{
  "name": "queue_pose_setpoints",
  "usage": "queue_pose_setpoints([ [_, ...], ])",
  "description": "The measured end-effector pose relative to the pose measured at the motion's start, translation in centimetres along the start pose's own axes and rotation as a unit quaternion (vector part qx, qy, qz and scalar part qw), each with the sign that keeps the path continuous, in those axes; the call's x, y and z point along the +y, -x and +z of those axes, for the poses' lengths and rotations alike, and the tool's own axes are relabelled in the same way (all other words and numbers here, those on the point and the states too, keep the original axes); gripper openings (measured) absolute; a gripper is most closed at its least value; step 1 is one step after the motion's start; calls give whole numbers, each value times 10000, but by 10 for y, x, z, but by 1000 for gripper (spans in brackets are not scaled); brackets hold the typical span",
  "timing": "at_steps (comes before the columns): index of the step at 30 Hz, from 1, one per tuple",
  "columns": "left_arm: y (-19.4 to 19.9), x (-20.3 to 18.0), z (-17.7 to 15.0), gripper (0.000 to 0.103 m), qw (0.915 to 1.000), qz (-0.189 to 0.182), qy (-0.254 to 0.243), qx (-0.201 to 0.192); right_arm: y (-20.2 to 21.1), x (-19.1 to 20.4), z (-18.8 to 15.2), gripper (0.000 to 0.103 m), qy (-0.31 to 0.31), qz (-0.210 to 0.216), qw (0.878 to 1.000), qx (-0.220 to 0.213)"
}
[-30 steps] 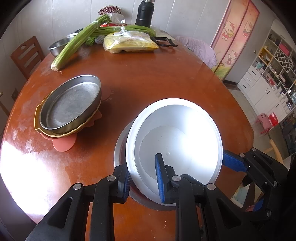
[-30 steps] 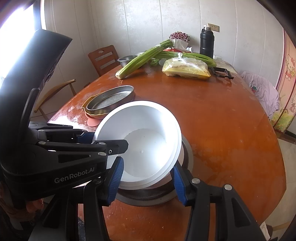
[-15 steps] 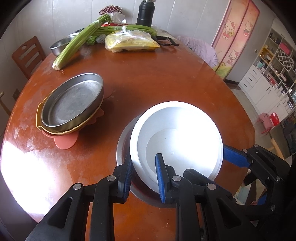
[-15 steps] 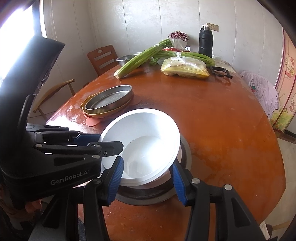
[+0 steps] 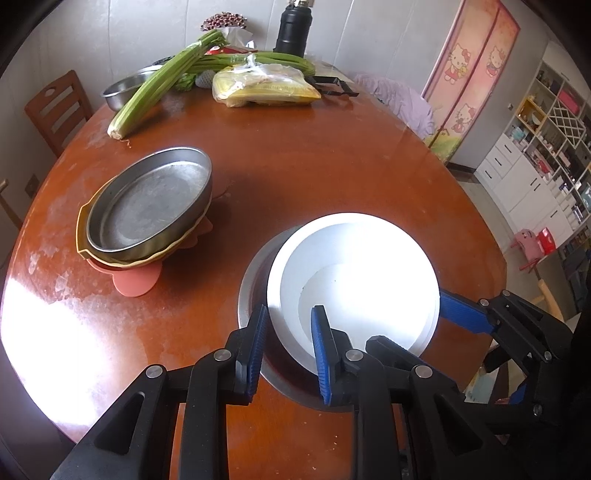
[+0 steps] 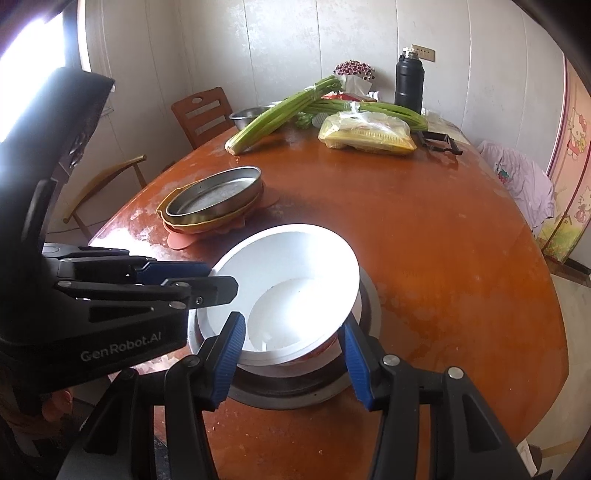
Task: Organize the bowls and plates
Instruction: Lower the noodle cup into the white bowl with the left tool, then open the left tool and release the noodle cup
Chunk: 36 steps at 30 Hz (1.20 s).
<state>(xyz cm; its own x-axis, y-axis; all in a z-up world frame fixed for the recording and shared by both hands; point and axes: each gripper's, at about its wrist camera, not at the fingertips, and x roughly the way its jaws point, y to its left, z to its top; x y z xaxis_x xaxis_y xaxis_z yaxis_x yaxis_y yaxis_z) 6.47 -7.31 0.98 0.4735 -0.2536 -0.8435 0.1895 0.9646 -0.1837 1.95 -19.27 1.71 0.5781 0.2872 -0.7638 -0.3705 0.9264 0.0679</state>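
Observation:
A white bowl (image 5: 362, 280) (image 6: 291, 280) sits nested in a steel bowl (image 5: 251, 295) (image 6: 365, 306) at the near side of the round table. My left gripper (image 5: 288, 334) has one finger outside and one inside the white bowl's rim, closed on its wall. My right gripper (image 6: 293, 349) is open, its fingers on either side of the white bowl's near edge. A steel plate (image 5: 151, 203) (image 6: 218, 195) lies on a yellow plate (image 5: 83, 236) and an orange plate (image 5: 136, 282) to the left.
The brown table (image 5: 332, 155) carries celery (image 5: 159, 85), a yellow bag (image 5: 266, 85), a black flask (image 5: 293, 29) and a steel bowl (image 5: 122, 88) at the far side. A wooden chair (image 5: 55, 107) stands at the left; shelves (image 5: 546, 147) stand at the right.
The white bowl has come down from a tilted, raised position and settled into the steel bowl. Both grippers moved down with it.

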Motion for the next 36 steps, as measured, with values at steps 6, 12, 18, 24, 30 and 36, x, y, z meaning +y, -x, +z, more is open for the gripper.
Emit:
queue_pose_setpoints([
  [6,7,3,-1,25,9999,-11,22,-130,5,-1,1,52,-49,-45,9999,-110],
  [12,13,8,0,29,9997,-33,80,-237,16,-4,4,54,-102,-154,9994,-296],
  [18,22,12,1,39,9990,-55,151,-424,24,-6,10,57,-106,-224,9988,-428],
  [24,25,14,0,50,9986,-103,134,-506,29,-15,16,63,-241,-351,9974,-574],
  [30,3,24,6,51,9981,-376,350,-325,9,-33,12,64,-576,-444,9971,-245],
  [36,-17,25,9,52,9985,-422,338,-129,-8,-42,7,65,-723,-456,9963,-66],
])
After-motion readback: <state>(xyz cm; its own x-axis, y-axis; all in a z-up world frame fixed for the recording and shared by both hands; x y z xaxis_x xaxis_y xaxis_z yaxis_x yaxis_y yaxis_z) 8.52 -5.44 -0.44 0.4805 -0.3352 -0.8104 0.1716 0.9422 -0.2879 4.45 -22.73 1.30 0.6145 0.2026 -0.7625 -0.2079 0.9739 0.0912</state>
